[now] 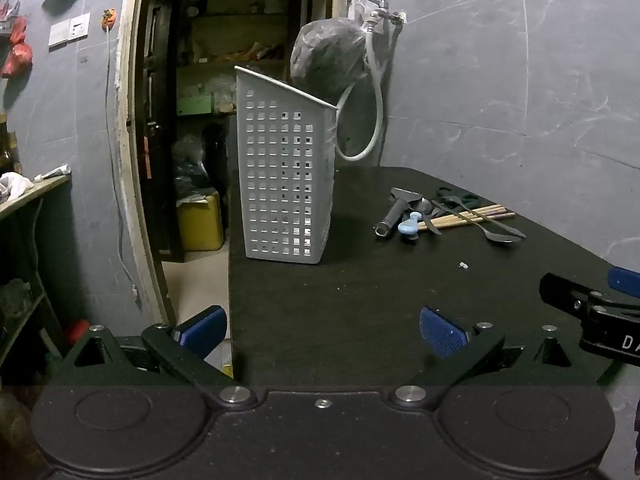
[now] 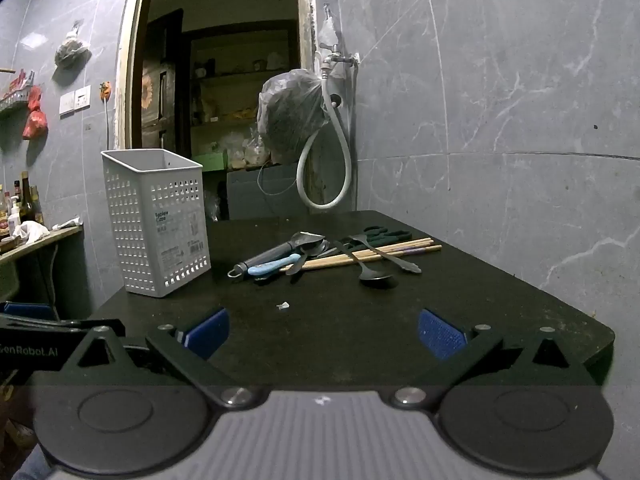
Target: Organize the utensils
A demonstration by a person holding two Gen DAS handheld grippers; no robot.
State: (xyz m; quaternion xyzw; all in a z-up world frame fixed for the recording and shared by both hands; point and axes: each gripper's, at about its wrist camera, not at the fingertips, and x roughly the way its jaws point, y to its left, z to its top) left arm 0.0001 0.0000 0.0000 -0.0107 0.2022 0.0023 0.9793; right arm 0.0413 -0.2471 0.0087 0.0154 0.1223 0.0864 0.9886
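Observation:
A tall white perforated utensil holder [image 1: 286, 176] [image 2: 158, 220] stands upright near the left edge of the dark table [image 1: 380, 312] [image 2: 340, 320]. To its right lies a heap of utensils: wooden chopsticks [image 1: 468, 216] [image 2: 360, 257], a metal spoon [image 1: 496, 234] [image 2: 370, 272], a black-handled peeler [image 1: 394, 212] [image 2: 272, 256], a light blue handled utensil [image 1: 410, 227] [image 2: 274, 265] and dark green scissors [image 1: 460, 196] [image 2: 384, 235]. My left gripper [image 1: 323, 334] is open over the table's near left edge, nothing between its blue pads. My right gripper [image 2: 324, 334] is open at the near edge, well short of the heap.
A tap with a looped white hose [image 2: 324, 168] and a hanging plastic bag [image 2: 292, 116] are on the marble wall behind the table. An open doorway [image 1: 236, 80] lies to the left, a side shelf with bottles [image 2: 24, 208] beyond it. A small white scrap [image 2: 283, 306] lies on the table.

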